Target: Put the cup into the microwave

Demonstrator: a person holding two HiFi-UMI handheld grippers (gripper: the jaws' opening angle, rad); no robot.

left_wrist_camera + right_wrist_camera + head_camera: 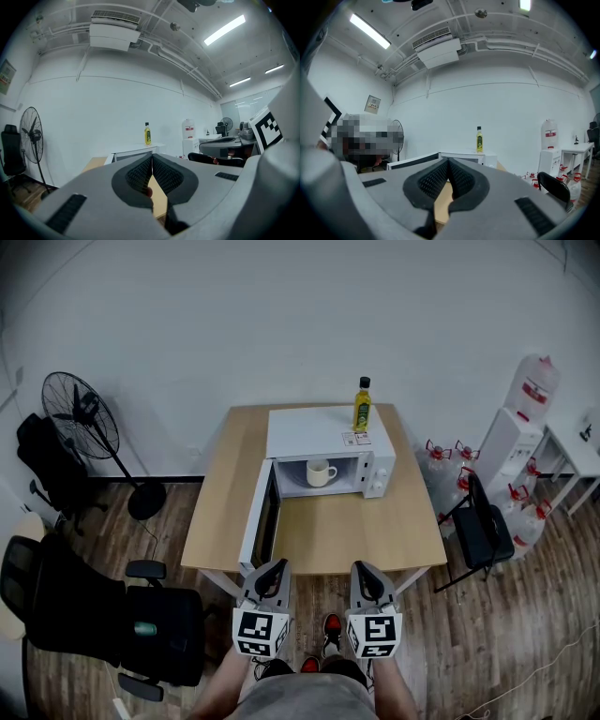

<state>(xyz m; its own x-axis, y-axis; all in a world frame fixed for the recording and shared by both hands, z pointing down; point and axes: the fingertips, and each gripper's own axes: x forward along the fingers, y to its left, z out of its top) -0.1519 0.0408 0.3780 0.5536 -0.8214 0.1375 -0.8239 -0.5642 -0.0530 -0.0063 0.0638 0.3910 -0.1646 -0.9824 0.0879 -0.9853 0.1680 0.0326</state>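
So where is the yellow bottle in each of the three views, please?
Head view: the bottle is in the upper middle, a little right, standing on top of the microwave.
Left gripper view: the bottle is near the centre, on the microwave.
Right gripper view: the bottle is a little right of centre, on the microwave.
Shared landmark: the white microwave under the bottle.

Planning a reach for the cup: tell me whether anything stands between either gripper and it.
Nothing visible. The cup sits in the microwave, its door swung open leftward; only bare table lies between it and the left gripper and right gripper. The bottle stands on top.
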